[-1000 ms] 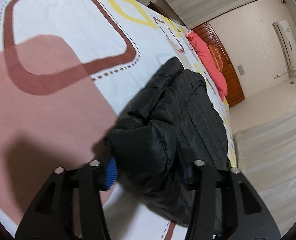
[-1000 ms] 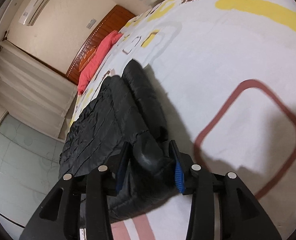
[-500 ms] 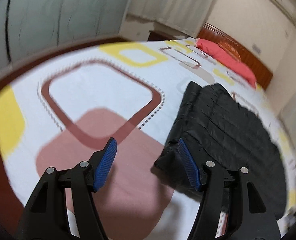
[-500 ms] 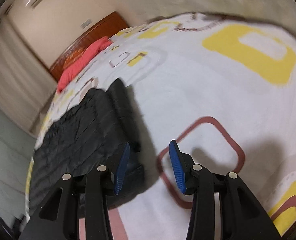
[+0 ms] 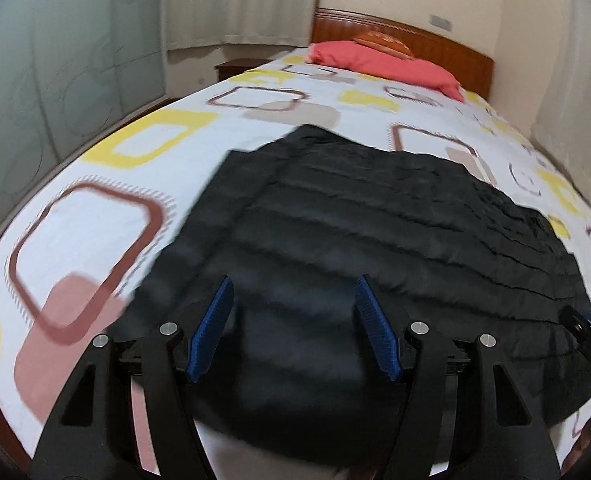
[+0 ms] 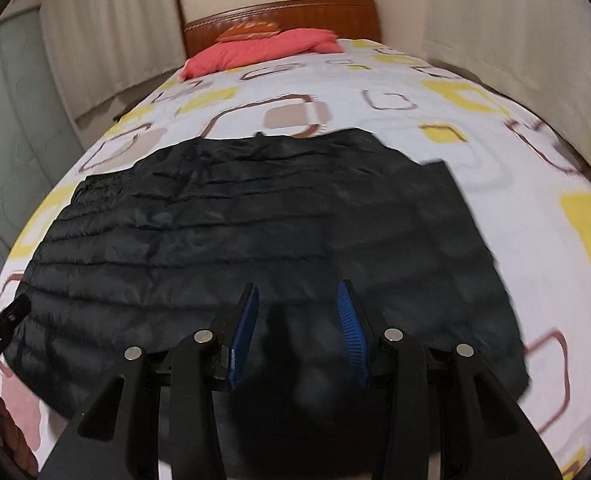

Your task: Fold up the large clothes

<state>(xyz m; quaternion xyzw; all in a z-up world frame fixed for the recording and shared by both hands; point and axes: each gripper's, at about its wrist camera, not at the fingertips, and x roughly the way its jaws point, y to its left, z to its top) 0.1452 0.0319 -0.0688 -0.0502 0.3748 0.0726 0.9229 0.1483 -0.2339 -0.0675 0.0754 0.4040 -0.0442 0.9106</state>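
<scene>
the black quilted jacket (image 5: 375, 216) lies flat across the patterned bed (image 5: 107, 216), apparently folded into a broad rectangle. both the left hand-held gripper (image 5: 293, 320) and right hand-held gripper (image 6: 297, 328) hover spread and empty; further folds likely remain.

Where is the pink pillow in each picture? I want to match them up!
Left wrist view: the pink pillow lies at the top, right of middle, by the wooden headboard.
Right wrist view: the pink pillow lies at the top, left of middle, by the same headboard.
Shared landmark: the black puffer jacket, spread on the bed below the pillow in both.
</scene>
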